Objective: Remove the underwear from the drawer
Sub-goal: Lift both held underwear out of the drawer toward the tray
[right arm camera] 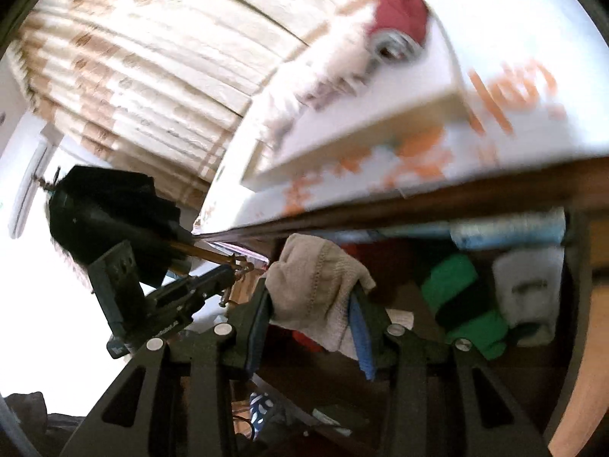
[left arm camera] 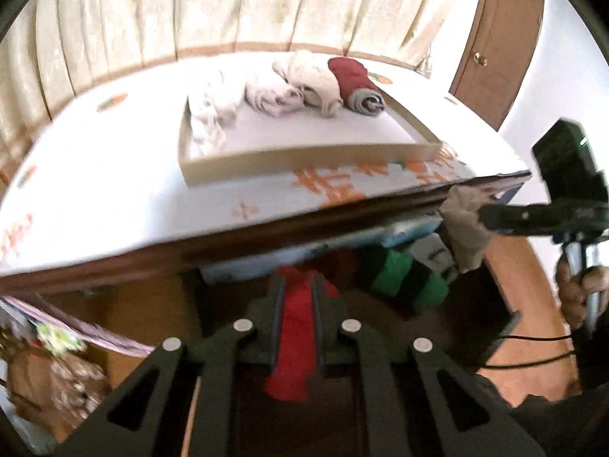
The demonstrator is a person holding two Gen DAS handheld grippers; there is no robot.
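Two garments are clamped above the open wooden drawer (left arm camera: 475,304): red cloth underwear (left arm camera: 297,327) in the closed left gripper (left arm camera: 297,289), crumpled beige knit underwear (right arm camera: 316,285) in the part-closed right gripper (right arm camera: 312,301); either could be snagged on the table (left arm camera: 114,190) edge overhead and pulled free.

A pleated cream curtain (left arm camera: 190,11) hangs behind the wooden dresser, whose top is covered by a white cloth with orange motifs (left arm camera: 114,175). Right of the dresser stands a brown wooden door (left arm camera: 498,42) against a white wall (left arm camera: 563,76). Daylight glows through the curtain.

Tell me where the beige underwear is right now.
The beige underwear is clamped in the right tongs, lifted above the open drawer, just under the table edge.
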